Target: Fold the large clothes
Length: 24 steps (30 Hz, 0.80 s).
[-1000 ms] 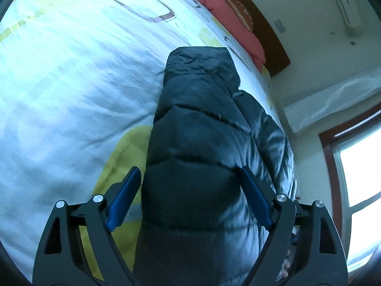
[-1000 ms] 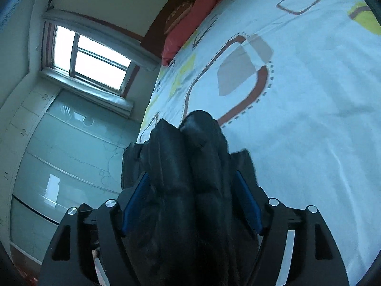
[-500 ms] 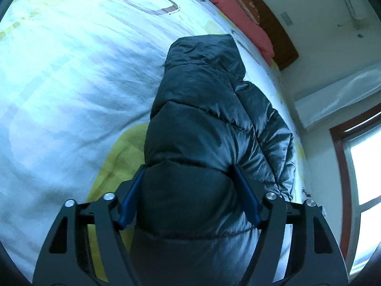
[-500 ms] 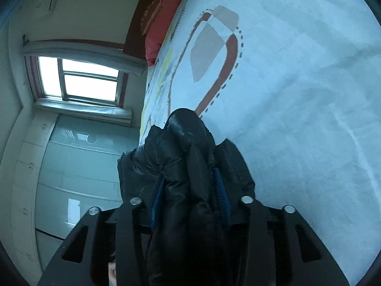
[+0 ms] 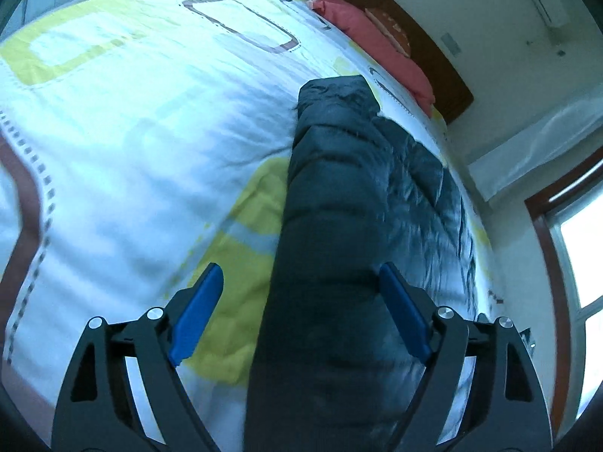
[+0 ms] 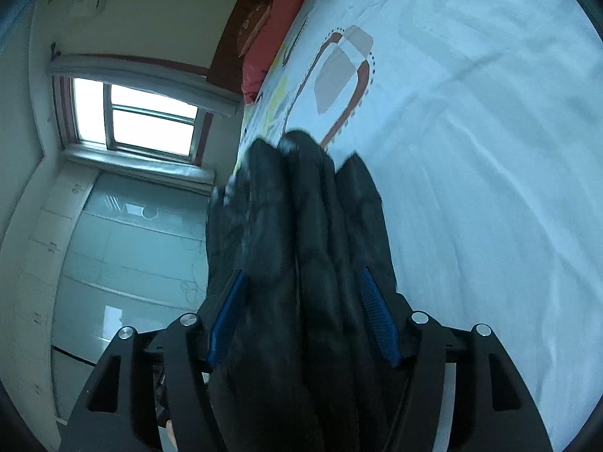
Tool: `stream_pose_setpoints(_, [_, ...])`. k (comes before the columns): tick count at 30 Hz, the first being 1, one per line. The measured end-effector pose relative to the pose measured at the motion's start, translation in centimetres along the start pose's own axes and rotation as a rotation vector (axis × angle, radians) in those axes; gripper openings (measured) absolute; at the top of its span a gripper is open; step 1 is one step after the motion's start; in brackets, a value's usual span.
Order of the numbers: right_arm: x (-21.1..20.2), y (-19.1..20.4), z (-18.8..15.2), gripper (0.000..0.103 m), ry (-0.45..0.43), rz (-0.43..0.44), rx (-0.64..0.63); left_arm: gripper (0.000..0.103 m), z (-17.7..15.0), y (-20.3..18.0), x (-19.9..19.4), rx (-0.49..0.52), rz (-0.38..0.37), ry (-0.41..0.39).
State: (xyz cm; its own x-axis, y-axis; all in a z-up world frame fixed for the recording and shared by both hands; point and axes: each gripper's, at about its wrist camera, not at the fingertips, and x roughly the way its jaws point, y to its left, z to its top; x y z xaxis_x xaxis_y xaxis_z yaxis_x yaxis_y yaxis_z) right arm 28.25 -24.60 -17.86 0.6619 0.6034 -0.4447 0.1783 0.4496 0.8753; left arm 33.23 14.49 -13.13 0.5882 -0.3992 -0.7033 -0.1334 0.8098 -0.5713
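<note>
Nowhere readable writing, dark puffer jacket point(image 5: 361, 203) on patterned bedspread point(image 5: 132, 120)

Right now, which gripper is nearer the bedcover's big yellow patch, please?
Left. The left gripper hangs over the yellow patch, the right gripper over white bedcover; both jaws are opening around the jacket.

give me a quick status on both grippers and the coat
Left gripper opening, one pad clear of dark quilted puffer coat. Right gripper opening, coat bunched between. Nothing blocking on patterned bedspread.

Glossy quilted jacket point(image 5: 350, 226); matt cotton bedsheet point(image 5: 150, 132)
</note>
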Motion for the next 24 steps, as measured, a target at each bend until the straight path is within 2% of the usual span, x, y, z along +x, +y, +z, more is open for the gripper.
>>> stream_pose_setpoints(7, [-2.6,-0.9,-3.4,0.062,-0.027,0.006,0.029,0.084,-3.9,-0.2,-2.2,0.051,0.039,-0.009])
stream_pose_setpoints(18, [-5.3,0.1,-8.2,0.062,-0.035,-0.075,-0.061,0.084,-8.5,-1.0,-5.0,0.111,0.091,-0.033])
stream_pose_setpoints(24, [-6.3,2.0,-10.2,0.062,-0.059,-0.172,-0.160,0.084,-10.5,-2.5,-6.9,0.199,0.163,-0.074])
